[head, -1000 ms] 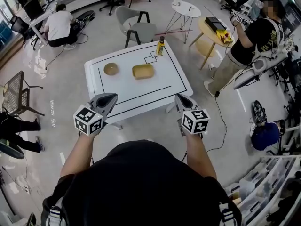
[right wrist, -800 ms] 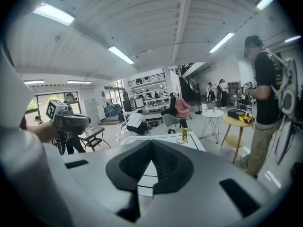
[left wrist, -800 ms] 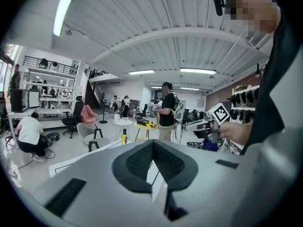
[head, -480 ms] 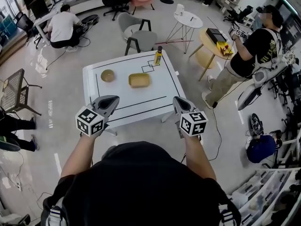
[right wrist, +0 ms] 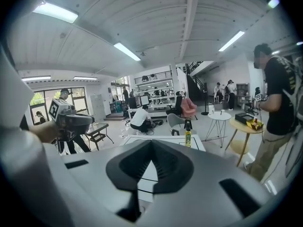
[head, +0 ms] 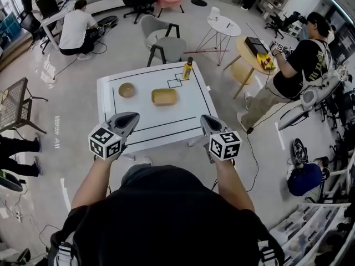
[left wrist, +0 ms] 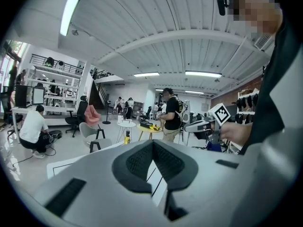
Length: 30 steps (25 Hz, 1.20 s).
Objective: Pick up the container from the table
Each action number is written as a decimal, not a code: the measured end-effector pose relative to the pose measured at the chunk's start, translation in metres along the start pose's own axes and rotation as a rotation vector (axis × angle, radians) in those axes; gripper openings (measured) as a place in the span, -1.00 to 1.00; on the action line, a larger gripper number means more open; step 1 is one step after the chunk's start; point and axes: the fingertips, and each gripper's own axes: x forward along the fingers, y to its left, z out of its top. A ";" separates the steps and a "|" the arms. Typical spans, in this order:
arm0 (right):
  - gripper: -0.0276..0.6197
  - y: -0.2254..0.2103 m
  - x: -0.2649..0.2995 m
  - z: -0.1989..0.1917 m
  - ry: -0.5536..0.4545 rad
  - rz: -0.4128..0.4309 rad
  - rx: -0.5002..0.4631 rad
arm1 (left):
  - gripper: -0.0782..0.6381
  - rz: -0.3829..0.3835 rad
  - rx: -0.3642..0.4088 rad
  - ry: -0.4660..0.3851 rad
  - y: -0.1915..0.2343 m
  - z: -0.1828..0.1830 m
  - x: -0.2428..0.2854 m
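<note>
Head view of a white surface (head: 188, 105) marked with black lines, seen from its near edge. The container (head: 164, 96), a shallow yellow rectangular tray, rests flat near the middle of the surface, inside the lined border and touching nothing else. A round tan bowl (head: 126, 90) sits at 9 o'clock from the container, well apart from it. A yellow bottle with a dark cap (head: 188, 68) stands upright at 1 o'clock from the container, beside a small drawn square near the far edge. The left tongs (head: 132, 117) are held over the near edge at 7 o'clock from the container; the left gripper view shows the two jaws pressed together at the tips with nothing between them. The right tongs (head: 204, 119) are held at 5 o'clock from the container, just off the near right corner; the right gripper view shows these jaws likewise together and empty. Both tongs are well apart from the container. At 2 o'clock beyond the surface a standing person (head: 299, 65) faces a round yellow side table (head: 248, 54); a grey chair (head: 168, 46) stands at 12 o'clock.
</note>
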 end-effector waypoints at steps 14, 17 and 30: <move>-0.90 -0.010 0.055 0.019 0.024 0.005 0.008 | -0.76 -0.016 -0.011 0.023 0.053 0.003 0.027; -0.90 -0.008 0.066 0.022 0.034 0.006 0.008 | -0.76 -0.018 -0.020 0.030 0.064 0.000 0.029; -0.90 -0.003 0.122 0.043 0.038 0.002 0.017 | -0.76 -0.025 -0.026 0.045 0.121 0.004 0.035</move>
